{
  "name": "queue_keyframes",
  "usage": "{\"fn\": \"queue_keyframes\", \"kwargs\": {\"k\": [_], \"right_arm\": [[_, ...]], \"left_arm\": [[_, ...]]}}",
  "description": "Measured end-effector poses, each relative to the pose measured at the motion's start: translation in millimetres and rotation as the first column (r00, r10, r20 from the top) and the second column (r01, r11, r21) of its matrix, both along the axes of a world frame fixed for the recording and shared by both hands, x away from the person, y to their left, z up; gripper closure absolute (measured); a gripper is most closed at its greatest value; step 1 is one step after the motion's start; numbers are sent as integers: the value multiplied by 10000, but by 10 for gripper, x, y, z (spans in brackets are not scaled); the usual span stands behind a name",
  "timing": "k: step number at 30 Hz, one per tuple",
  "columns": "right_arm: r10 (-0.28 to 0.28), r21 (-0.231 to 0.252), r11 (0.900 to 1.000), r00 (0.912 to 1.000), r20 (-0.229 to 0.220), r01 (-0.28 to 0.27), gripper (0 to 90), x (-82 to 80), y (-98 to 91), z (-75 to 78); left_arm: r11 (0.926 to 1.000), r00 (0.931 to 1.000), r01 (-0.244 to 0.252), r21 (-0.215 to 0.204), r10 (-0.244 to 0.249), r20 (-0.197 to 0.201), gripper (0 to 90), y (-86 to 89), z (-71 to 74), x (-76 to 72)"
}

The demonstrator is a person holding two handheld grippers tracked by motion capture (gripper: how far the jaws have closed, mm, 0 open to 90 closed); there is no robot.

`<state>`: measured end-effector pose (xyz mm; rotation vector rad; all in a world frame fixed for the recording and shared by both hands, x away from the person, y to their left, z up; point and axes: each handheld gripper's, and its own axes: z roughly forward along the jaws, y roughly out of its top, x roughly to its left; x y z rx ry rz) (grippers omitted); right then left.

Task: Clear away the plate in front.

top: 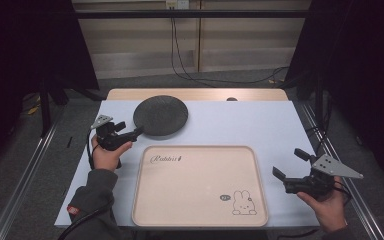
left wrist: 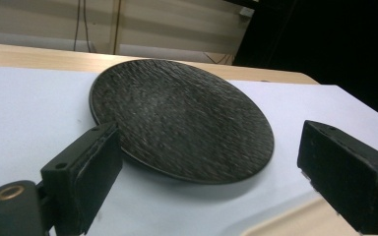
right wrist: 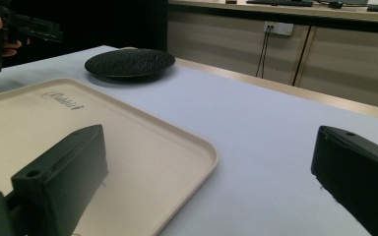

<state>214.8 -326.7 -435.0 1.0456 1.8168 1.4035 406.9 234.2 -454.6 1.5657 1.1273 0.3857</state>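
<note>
**Black plate between spread jaws, cream tray waiting in front**

Black and finely ribbed, the round plate (top: 160,115) lies flat on the pale blue-white table cover (top: 260,125), toward the far left part of the table, just beyond the far edge of the cream tray (top: 200,185) and apart from it. The left gripper (top: 136,132) reaches in from the plate's near-left side. Its jaws stand wide apart, and in the left gripper view the plate (left wrist: 182,120) sits between and beyond them: the left jaw is close against the near rim, while the right jaw stands well clear of the plate, over the table cover by the corner of the tray (left wrist: 295,223). Nothing is pinched, and whether the left jaw touches the rim cannot be told. The person's left hand (top: 107,152) grips the tool from below.

The tray is a rounded rectangle with a raised lip, bearing a script word near its far-left corner and a small rabbit drawing near its near-right corner. It lies empty at the middle of the near side.

The right gripper (top: 290,164) is held by the right hand (top: 325,202) to the right of the tray, pointing toward its right edge. Its jaws are likewise spread wide with nothing between them; in the right gripper view, one jaw is over the tray (right wrist: 142,147) and the other over the bare cover (right wrist: 270,147). The plate (right wrist: 130,62) shows far off there, with the left gripper (right wrist: 27,27) beside it.
</note>
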Motion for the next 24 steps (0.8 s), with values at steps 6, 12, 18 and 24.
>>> {"fn": "queue_keyframes", "kwargs": {"k": [6, 12, 18, 24], "right_arm": [[11, 12, 10000, 10000, -28, -11, 1, 1, 1, -1], [68, 7, 10000, 10000, 8, -68, 1, 16, 6, -8], [112, -14, 9999, 9999, -14, -112, 2, 28, 10, -11], [140, -37, 9999, 9999, -24, -140, 2, 31, 19, -17]], "left_arm": [[9994, 9992, -311, -142, 307, -245, 96, 6, -36, 143], [9969, 9965, -698, -376, 679, -490, 98, 18, -67, 246], [9958, 9936, -868, -305, 844, -752, 100, 29, -115, 356], [9886, 9861, -1330, -706, 1248, -1098, 102, 52, -162, 432]]}}
